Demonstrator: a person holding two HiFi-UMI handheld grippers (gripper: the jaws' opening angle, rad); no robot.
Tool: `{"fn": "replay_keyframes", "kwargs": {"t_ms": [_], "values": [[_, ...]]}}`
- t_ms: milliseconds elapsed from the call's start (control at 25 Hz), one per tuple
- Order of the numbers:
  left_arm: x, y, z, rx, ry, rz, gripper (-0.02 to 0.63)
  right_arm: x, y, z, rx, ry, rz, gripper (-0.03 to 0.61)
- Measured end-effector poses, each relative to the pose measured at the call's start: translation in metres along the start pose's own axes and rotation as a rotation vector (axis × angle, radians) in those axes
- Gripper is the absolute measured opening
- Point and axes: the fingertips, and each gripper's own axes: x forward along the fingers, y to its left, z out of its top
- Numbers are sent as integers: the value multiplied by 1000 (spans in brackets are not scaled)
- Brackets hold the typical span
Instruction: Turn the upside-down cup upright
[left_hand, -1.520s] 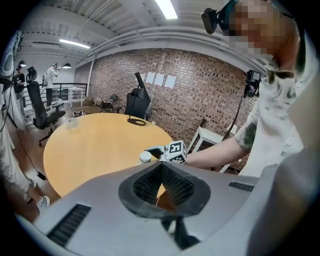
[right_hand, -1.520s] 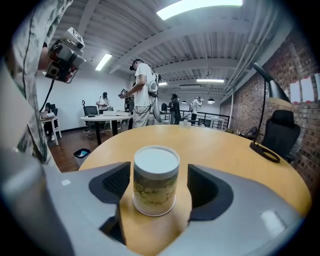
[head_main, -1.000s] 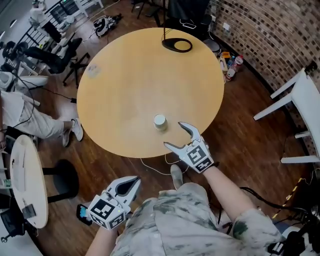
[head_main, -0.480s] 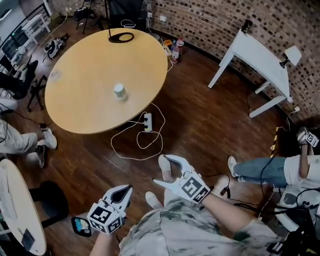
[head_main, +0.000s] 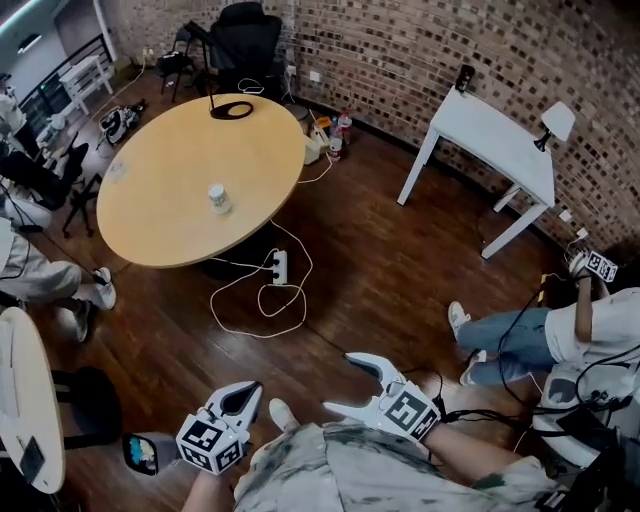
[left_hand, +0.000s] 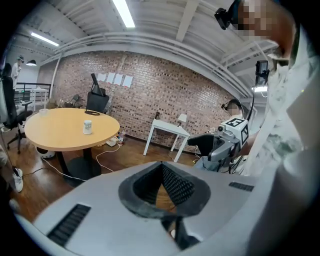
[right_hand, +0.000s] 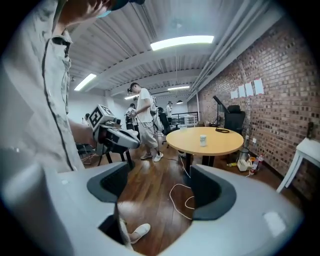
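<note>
Head view: both tools sit low, close to the person's body. The left tool (head_main: 243, 392) has its 2 jaws together, and the right tool (head_main: 343, 384) holds its jaws wide and empty. The cup (head_main: 216, 198) stands on the round table (head_main: 160, 190), far ahead and left of both tools.

Left gripper view: the jaw tips meet with nothing between them. The cup (left_hand: 87, 127) is far ahead-left.

Right gripper view: the jaws stand wide apart with only floor (right_hand: 150, 200) between them. The cup (right_hand: 203, 140) is far ahead, slightly right of the gap, too small to tell its mouth's direction.

No grasp is in hand. If the cup is not yet upright, the next move calls for crossing to the table and setting the open right tool around the cup's side.
</note>
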Motion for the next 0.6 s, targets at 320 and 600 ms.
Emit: {"fn": "replay_keyframes", "kwargs": {"t_ms": [320, 600], "values": [[52, -176, 33, 0, -58, 53, 6, -159, -6, -19, -4, -47, 56, 374], [37, -249, -8, -7, -54, 81, 6, -200, 38, -38, -46, -93, 106, 370]]}}
